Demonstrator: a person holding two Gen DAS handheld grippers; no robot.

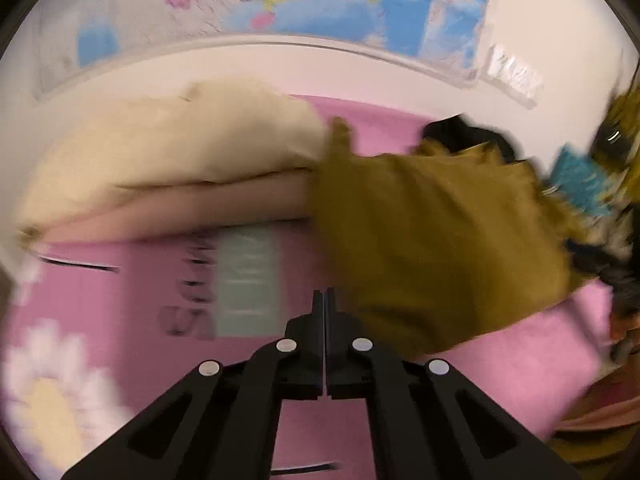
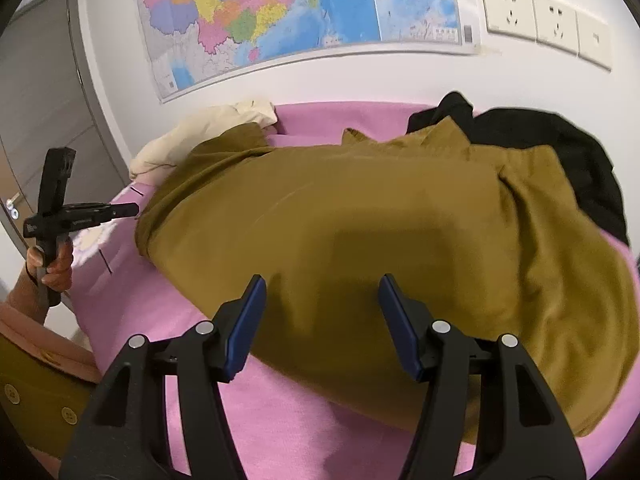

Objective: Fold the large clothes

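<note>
Blue-padded right gripper (image 2: 322, 312) jaws spread above rumpled mustard garment (image 2: 360, 216); left gripper (image 1: 324, 300) jaws pressed together.

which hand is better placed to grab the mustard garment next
Probably the right. The right gripper hangs over the mustard garment with its jaws open. The left gripper is shut on nothing, off the garment's edge above the pink sheet.

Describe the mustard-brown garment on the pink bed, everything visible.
The mustard-brown garment is a large, matte woven-looking piece, spread mostly flat but rumpled across the pink bed cover. Its far edge overlaps black clothing; one end lies against cream fabric. The right claw hovers open over its near edge, gripping nothing.
</note>
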